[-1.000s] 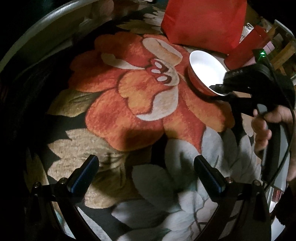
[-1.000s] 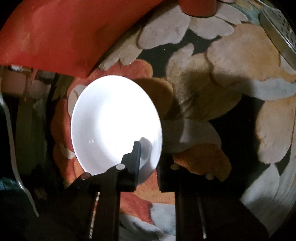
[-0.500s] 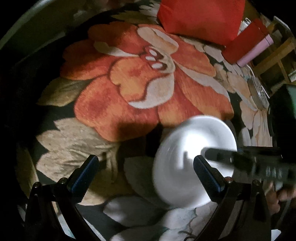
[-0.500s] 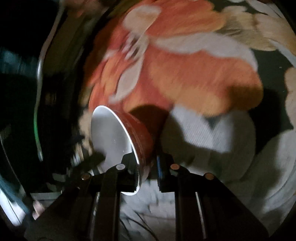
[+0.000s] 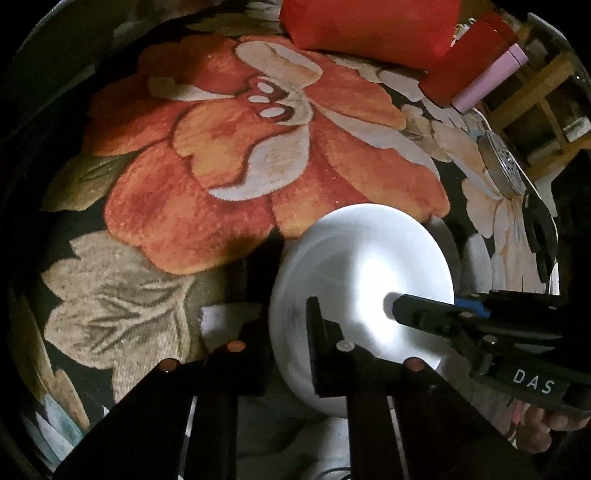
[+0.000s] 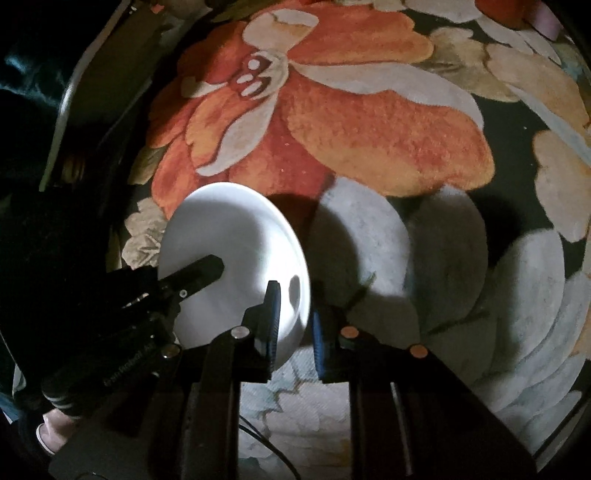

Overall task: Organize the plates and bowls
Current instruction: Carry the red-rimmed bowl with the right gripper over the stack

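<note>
Over the flowered cloth (image 5: 229, 173) the white bowl (image 5: 362, 280) hangs tilted, and both tools have it! The left gripper (image 5: 286, 334) is clamped on the near-left rim, one finger inside, one outside. The right gripper (image 6: 293, 321) pinches the opposite rim the same way, its finger (image 5: 417, 310) reaching in from the right. Far back: a red bag (image 5: 369, 26), a red box (image 5: 465, 55) beside it, a round metal strainer (image 5: 502, 170).
</note>
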{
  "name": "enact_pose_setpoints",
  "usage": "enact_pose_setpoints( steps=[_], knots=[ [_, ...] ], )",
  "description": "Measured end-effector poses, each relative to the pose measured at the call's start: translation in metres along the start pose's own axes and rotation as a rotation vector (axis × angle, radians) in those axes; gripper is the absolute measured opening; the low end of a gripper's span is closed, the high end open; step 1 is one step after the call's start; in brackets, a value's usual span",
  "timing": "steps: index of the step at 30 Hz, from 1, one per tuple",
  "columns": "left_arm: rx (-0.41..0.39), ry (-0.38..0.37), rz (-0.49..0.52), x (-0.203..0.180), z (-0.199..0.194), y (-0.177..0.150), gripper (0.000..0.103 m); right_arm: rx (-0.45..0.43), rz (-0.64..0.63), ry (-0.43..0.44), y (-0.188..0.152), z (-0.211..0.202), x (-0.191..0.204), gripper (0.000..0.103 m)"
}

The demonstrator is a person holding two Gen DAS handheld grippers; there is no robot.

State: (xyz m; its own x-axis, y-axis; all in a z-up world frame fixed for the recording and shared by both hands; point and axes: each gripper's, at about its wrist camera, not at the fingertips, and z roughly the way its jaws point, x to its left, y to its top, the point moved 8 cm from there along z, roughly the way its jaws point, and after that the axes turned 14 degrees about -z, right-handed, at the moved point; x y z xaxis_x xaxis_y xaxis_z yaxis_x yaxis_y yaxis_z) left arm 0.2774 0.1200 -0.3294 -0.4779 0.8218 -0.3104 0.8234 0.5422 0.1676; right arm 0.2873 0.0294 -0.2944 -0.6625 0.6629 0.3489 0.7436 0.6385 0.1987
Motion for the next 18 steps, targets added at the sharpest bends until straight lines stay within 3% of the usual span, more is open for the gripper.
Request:
enact_pose_setpoints(
  steps=[8, 18],
  knots=[
    [0.012, -0.057, 0.03, -0.022, -0.011, -0.012, 0.014, 0.021, 0.019, -0.038, -0.023, -0.022, -0.006, 0.016],
    [0.015, -0.15, 0.134, -0.096, -0.034, -0.03, 0.014, 0.004, 0.111, -0.11, -0.063, -0.082, -0.03, 0.016]
  ],
)
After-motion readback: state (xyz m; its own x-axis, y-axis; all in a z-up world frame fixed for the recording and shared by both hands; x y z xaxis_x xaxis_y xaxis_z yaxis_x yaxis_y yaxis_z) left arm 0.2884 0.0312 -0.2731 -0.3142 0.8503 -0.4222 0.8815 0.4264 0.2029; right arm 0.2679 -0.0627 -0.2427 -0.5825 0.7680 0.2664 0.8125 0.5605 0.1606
